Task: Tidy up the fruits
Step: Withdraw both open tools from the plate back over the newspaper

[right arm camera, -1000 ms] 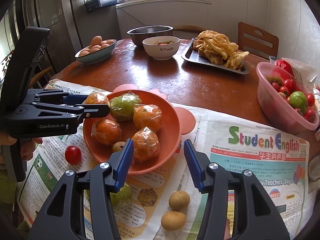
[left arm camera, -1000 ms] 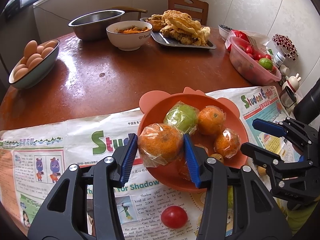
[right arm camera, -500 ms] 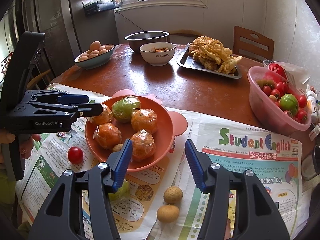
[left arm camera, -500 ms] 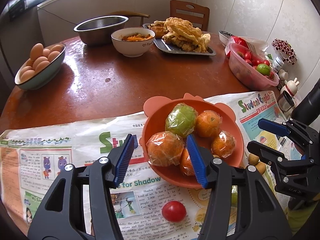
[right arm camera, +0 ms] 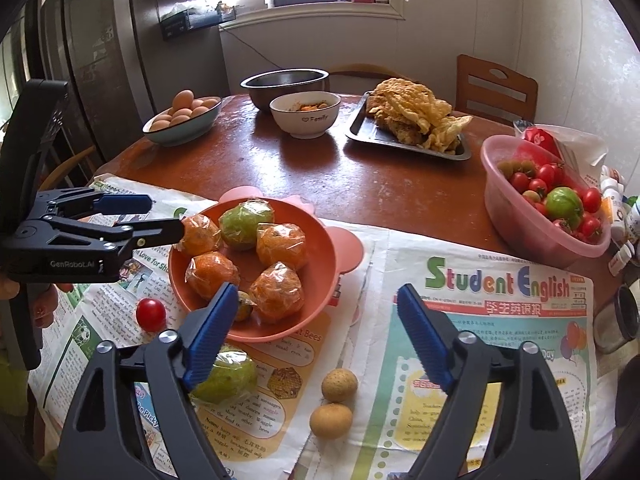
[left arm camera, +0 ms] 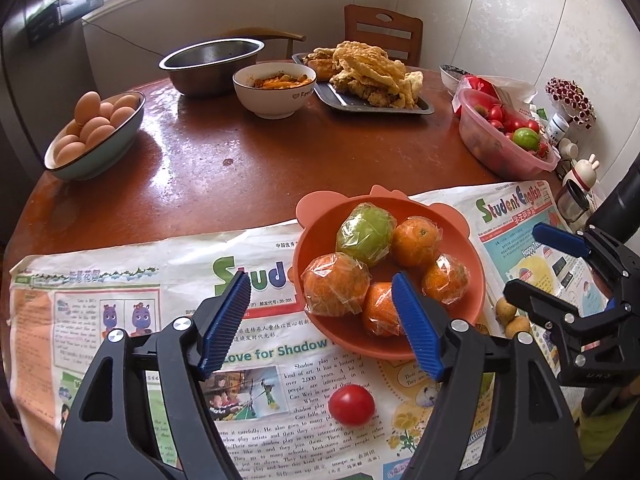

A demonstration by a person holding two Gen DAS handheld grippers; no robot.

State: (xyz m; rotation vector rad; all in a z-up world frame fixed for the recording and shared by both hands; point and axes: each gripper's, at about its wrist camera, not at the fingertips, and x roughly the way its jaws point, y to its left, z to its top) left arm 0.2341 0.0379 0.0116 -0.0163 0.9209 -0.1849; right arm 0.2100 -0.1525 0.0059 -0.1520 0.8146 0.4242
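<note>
We read "Student English" in coloured letters on the newspaper (right arm camera: 496,284), with "Teachers' Day" only partly legible lower down. On the same paper under the left gripper (left arm camera: 320,316) we make out "Love for Shadow" and "over 2,000 years". The white bowl (right arm camera: 306,118) says "Family" beside a small heart. The left gripper's black body reads "GenRobot.AI" in the right wrist view.

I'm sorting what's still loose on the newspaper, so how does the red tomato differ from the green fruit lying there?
The tomato is red, smooth and bare; the green fruit is in clear plastic wrap. The tomato looks smaller. It lies fully in view left of the orange bowl; the green fruit sits partly hidden behind the right gripper. Both rest on the newspaper, outside the bowl.
</note>
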